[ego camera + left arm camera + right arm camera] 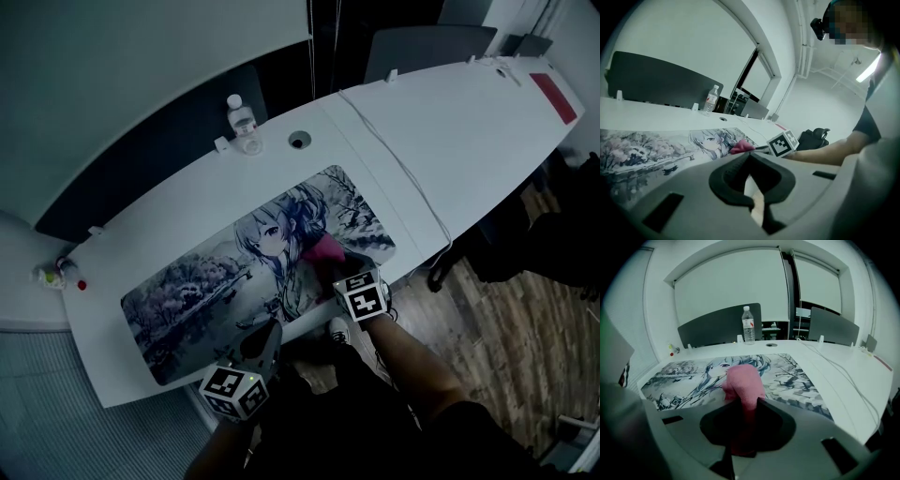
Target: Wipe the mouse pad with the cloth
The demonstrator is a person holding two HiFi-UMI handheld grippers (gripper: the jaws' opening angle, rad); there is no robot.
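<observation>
Right tongs (743, 404) pinch cloth (740, 378) on mouse pad (202, 281). Left tongs (750, 157) closed, empty. Hard push: pad may slide, cloth slip.

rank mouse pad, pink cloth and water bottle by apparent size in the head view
1. mouse pad, by far the largest
2. pink cloth and water bottle: about alike, cloth partly hidden, so unranked

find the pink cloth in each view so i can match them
Head view: cloth on the near right part of the mouse pad.
Left gripper view: cloth at centre, on the pad.
Right gripper view: cloth at centre, clamped in the right gripper.
Shared landmark: water bottle beyond the pad.
</observation>
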